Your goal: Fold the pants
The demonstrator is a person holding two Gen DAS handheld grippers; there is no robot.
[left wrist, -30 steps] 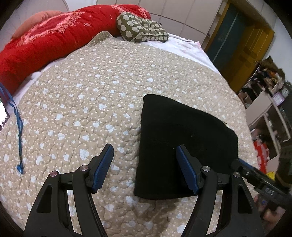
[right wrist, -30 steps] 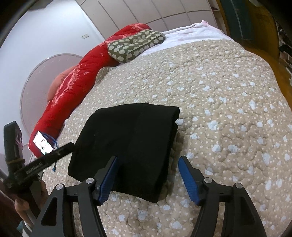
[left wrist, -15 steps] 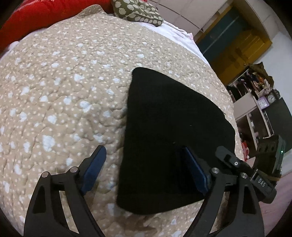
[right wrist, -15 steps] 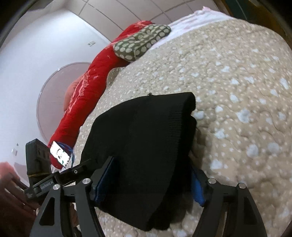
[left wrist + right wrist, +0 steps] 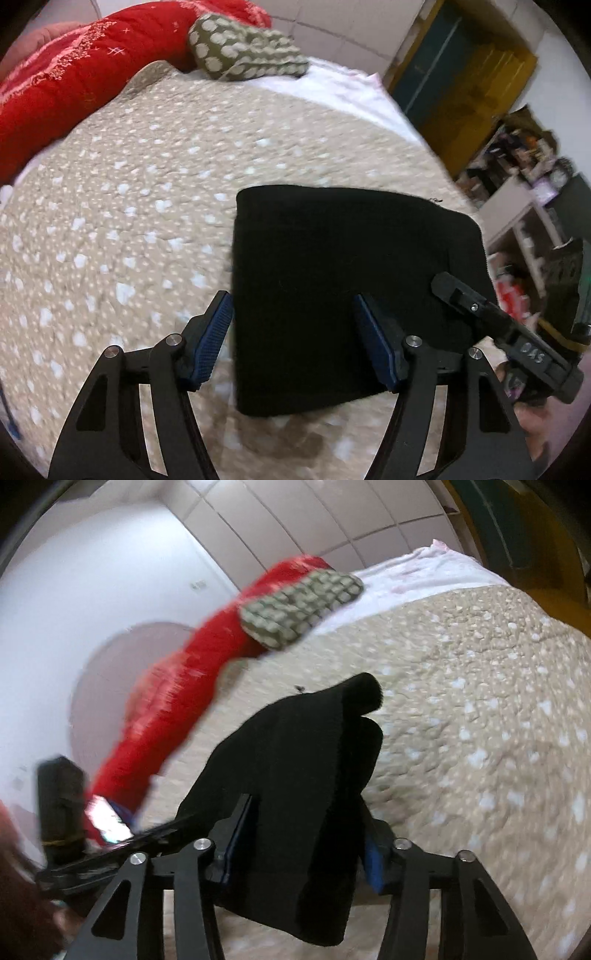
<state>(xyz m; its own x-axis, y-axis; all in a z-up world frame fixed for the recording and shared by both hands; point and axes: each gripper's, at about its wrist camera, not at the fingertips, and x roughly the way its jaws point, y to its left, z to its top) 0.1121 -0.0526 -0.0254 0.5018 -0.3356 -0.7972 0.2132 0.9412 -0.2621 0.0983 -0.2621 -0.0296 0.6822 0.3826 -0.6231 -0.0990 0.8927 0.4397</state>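
The black pants [image 5: 343, 280] lie folded into a thick square on the beige dotted bedspread [image 5: 129, 192]. My left gripper [image 5: 295, 343] straddles their near left part. Its left pad [image 5: 212, 339] stands just beside the pants' left edge and its right finger [image 5: 376, 347] rests over the cloth. The jaws are closing but still wide. My right gripper [image 5: 301, 849] has the pants' [image 5: 303, 768] right side bunched between its closing pads. The cloth fills the gap, and its far corner stands up off the bed. From the left wrist view the right gripper [image 5: 495, 321] shows at the pants' near right corner.
A red quilt [image 5: 55, 92] and a green spotted pillow [image 5: 243, 51] lie along the head of the bed. Cluttered shelves [image 5: 524, 221] and a yellow and green door [image 5: 461, 74] stand off the bed's right side. A lit phone [image 5: 107, 816] lies at the bed's left edge.
Both grippers moved forward over the pants and their jaws narrowed. The pants' right side now sits bunched and raised between the right pads, where earlier it lay flat.
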